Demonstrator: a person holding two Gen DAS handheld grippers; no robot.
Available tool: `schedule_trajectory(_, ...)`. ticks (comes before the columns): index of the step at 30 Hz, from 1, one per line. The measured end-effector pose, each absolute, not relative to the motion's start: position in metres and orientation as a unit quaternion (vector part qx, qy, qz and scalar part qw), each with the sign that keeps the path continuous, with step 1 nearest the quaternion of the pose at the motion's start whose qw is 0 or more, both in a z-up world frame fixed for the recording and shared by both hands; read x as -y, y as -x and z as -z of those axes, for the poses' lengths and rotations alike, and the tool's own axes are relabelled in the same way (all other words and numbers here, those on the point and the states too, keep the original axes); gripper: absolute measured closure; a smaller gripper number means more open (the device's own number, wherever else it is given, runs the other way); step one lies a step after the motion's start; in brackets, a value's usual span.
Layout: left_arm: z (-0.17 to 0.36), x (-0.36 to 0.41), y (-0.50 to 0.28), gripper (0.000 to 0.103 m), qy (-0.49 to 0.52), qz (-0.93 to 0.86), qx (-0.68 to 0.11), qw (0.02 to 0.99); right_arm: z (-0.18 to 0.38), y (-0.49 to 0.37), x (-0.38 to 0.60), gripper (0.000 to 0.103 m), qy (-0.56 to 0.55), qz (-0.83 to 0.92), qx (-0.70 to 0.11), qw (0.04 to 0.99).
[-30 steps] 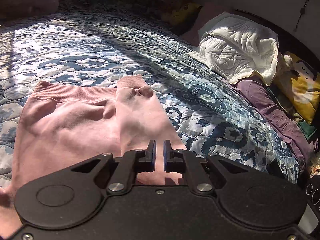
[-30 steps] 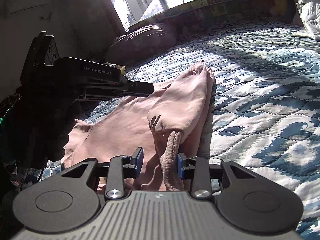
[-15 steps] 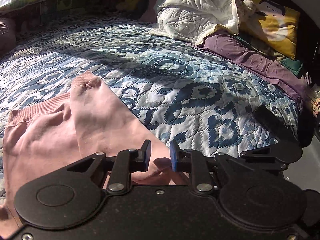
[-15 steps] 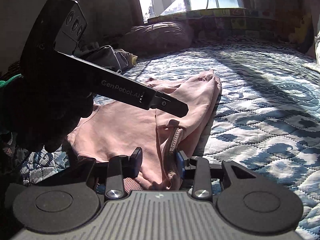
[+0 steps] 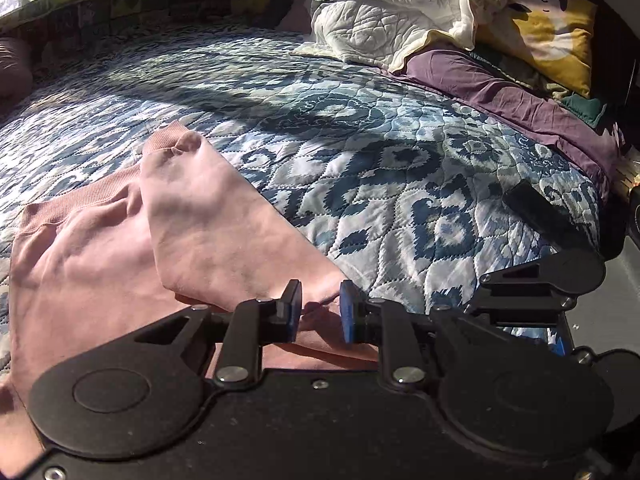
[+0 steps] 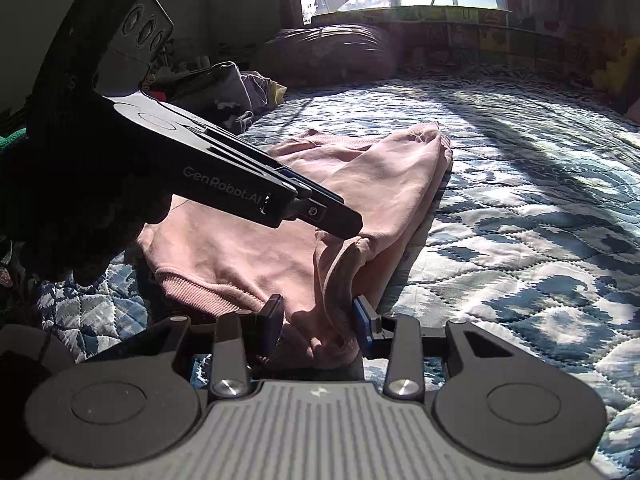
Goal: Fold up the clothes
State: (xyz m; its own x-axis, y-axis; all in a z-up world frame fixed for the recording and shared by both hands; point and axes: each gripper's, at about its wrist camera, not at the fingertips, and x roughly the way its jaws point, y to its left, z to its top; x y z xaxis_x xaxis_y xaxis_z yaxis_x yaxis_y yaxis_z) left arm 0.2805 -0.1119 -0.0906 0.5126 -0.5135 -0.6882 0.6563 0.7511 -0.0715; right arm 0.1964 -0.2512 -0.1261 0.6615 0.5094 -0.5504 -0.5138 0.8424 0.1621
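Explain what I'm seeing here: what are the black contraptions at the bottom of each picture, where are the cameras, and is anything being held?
There is no robot. A person holds two hand-held grippers, each with a camera looking along its two fingers. One picture comes from the left gripper, the other from the right gripper, which also shows the left one from the side. A pink sweatshirt lies partly folded on a blue patterned quilt covering a bed. The left gripper's jaws are open, holding nothing. A fold of the sweatshirt sits between the right gripper's jaws, but whether they pinch it is unclear.
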Motion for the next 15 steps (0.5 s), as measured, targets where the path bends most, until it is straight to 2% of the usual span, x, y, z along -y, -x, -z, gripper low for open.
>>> schedule_trajectory(9,0.116,0.122,-0.293,0.085,-0.116,0.317,-0.408,0.848,0.125,-0.188,0.244,0.062,0.057,-0.290,-0.294,0.909)
schedule_trajectory(15,0.085,0.114,-0.323,0.085,-0.097,0.294,-0.388,0.868,0.108,-0.187,0.267,0.077,0.016,-0.296,-0.255,0.920)
